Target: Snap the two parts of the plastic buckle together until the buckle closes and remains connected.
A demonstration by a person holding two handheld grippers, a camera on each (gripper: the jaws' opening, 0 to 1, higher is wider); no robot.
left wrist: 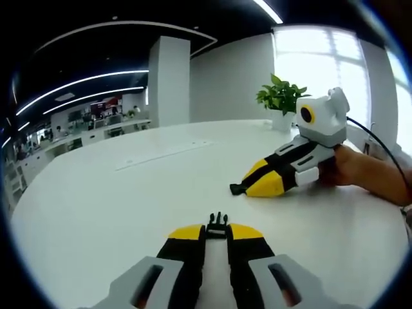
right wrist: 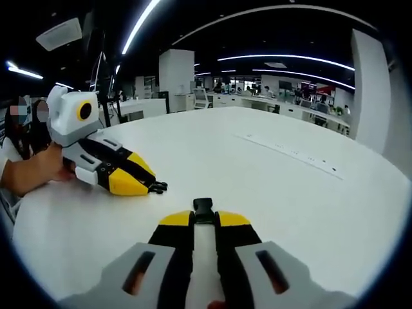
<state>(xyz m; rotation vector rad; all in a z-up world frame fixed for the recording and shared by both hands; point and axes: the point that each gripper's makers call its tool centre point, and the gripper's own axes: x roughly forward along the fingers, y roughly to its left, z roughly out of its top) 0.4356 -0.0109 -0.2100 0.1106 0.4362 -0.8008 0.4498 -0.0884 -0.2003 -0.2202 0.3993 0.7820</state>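
Observation:
In the left gripper view my left gripper (left wrist: 217, 232) is shut on the pronged black buckle part (left wrist: 217, 225), whose prongs stick out past the yellow tips just above the white table (left wrist: 129, 212). At the right of that view my right gripper (left wrist: 239, 188), in a person's hand, holds the black socket part (left wrist: 238, 188) low over the table. In the right gripper view my right gripper (right wrist: 203, 219) is shut on the socket part (right wrist: 203, 209). My left gripper (right wrist: 156, 187) lies at the left there with the pronged part (right wrist: 158, 187) in its tips. The two parts are apart.
A potted green plant (left wrist: 280, 102) stands at the table's far edge by a bright window. A long flat lid strip (left wrist: 164, 154) runs across the table's middle. Office desks and a white pillar (left wrist: 168, 80) lie beyond the table. A person's forearm (left wrist: 376, 177) rests on the table at the right.

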